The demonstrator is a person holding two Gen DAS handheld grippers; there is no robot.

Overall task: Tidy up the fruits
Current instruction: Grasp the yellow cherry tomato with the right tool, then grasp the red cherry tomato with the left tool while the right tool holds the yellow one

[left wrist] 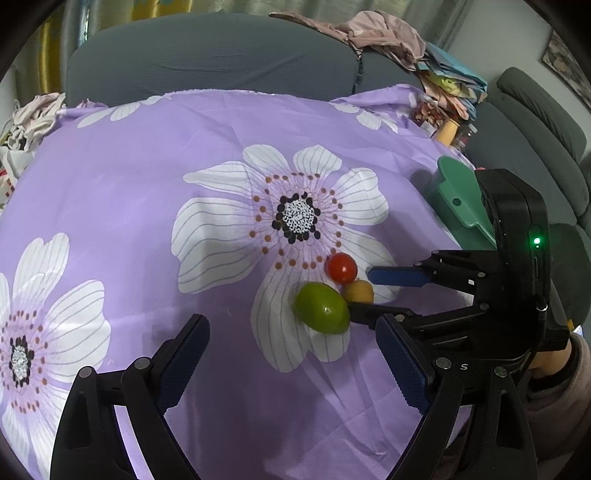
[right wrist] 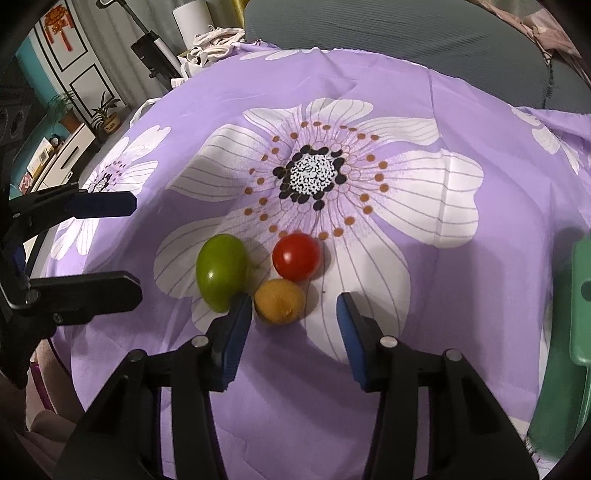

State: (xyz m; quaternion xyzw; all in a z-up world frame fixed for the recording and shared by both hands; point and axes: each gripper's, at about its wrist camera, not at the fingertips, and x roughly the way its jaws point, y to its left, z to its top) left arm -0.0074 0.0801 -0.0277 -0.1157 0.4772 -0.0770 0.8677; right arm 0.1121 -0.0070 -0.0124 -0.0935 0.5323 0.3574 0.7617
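Observation:
Three fruits lie together on the purple flowered cloth [right wrist: 424,92]: a green oval fruit [right wrist: 221,271], a red tomato [right wrist: 296,255] and a small yellow-orange fruit [right wrist: 279,301]. My right gripper [right wrist: 293,301] straddles the yellow-orange fruit, its left pad right beside the fruit and its right pad a gap away, so it is open. In the left wrist view the right gripper [left wrist: 360,291] reaches in from the right around the yellow-orange fruit [left wrist: 359,291], next to the green fruit [left wrist: 322,308] and the tomato [left wrist: 341,267]. My left gripper [left wrist: 291,323] hangs wide open and holds nothing.
A green plastic container [left wrist: 458,199] sits at the cloth's right edge, also the green container [right wrist: 580,295] in the right wrist view. A grey sofa [left wrist: 207,55] with piled clothes [left wrist: 384,33] runs behind. A sleeve [left wrist: 554,387] holds the right gripper.

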